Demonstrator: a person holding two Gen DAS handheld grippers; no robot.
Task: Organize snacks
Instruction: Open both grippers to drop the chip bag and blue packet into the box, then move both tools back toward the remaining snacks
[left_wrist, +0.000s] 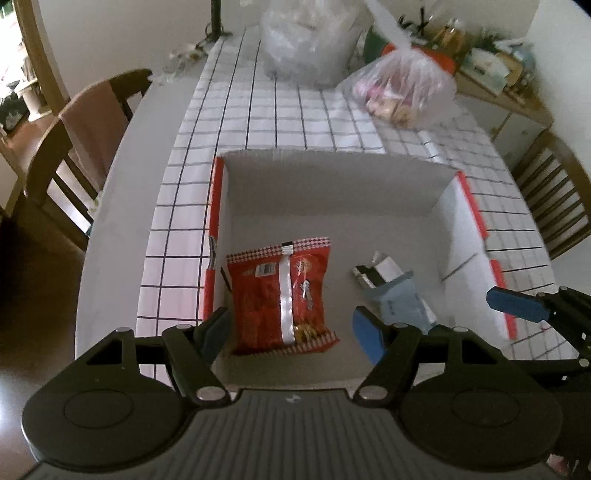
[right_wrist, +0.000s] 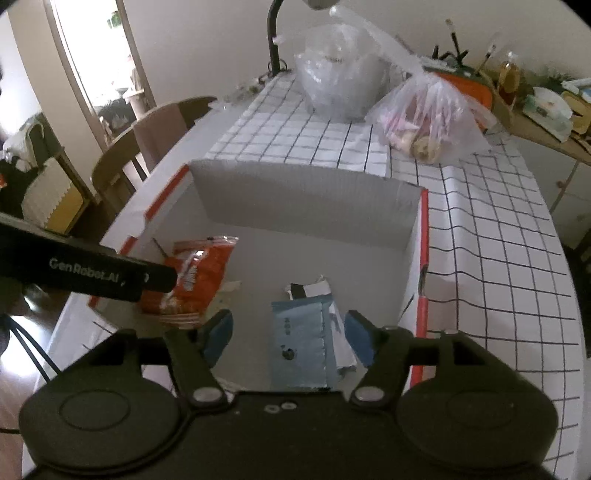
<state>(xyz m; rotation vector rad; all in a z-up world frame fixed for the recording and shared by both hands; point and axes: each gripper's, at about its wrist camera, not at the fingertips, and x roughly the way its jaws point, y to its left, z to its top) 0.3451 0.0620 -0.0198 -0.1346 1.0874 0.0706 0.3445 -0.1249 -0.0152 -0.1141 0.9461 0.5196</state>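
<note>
A white cardboard box (left_wrist: 332, 184) with red edges sits open on the checked tablecloth. On its floor lie a red snack packet (left_wrist: 284, 295) at the left and a pale blue packet (left_wrist: 399, 295) at the right. My left gripper (left_wrist: 291, 334) hangs open above the red packet without touching it. My right gripper (right_wrist: 288, 334) is open over the blue packet (right_wrist: 299, 343), its pads clear of it. In the right wrist view the red packet (right_wrist: 199, 273) is partly hidden behind the left gripper's black body (right_wrist: 92, 269). The box wall (right_wrist: 306, 199) stands behind.
Beyond the box stand a clear plastic bag (left_wrist: 310, 40) and a tied bag of pink-wrapped snacks (left_wrist: 402, 88). Wooden chairs flank the table at left (left_wrist: 85, 147) and right (left_wrist: 554, 195). A black lamp stem (right_wrist: 273, 40) rises at the far edge.
</note>
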